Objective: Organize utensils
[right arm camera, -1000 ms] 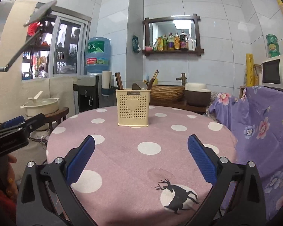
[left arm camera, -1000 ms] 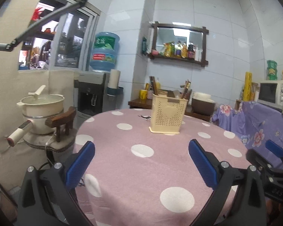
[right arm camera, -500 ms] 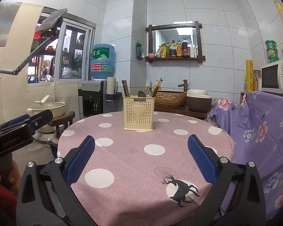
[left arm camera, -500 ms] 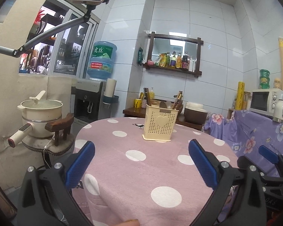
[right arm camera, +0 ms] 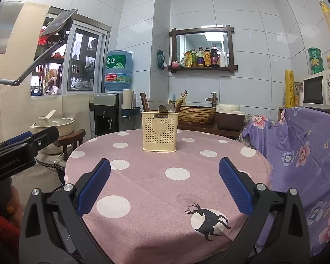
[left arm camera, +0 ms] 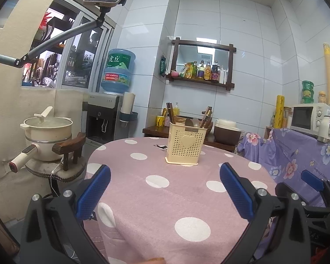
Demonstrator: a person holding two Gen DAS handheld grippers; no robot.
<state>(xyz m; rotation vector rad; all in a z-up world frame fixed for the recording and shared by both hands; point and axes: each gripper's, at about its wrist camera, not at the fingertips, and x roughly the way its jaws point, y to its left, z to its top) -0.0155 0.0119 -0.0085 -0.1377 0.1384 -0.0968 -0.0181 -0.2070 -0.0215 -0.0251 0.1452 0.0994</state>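
Two black handheld tools with blue ribbed pads, the left tool [left arm camera: 165,189] and the right tool [right arm camera: 164,186], hover wide apart and empty-jawed over the near edge of a round desk [right arm camera: 178,189] draped in a pink, white-dotted cloth. Farther back, a cream perforated plastic utensil holder [right arm camera: 159,131] with a heart emblem stands upright, holding dark wooden chopsticks [right arm camera: 144,102] and metal spoons [right arm camera: 166,108].

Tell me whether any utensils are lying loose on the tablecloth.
No, the chopsticks and spoons all stand in the cream holder; the tablecloth holds nothing else.
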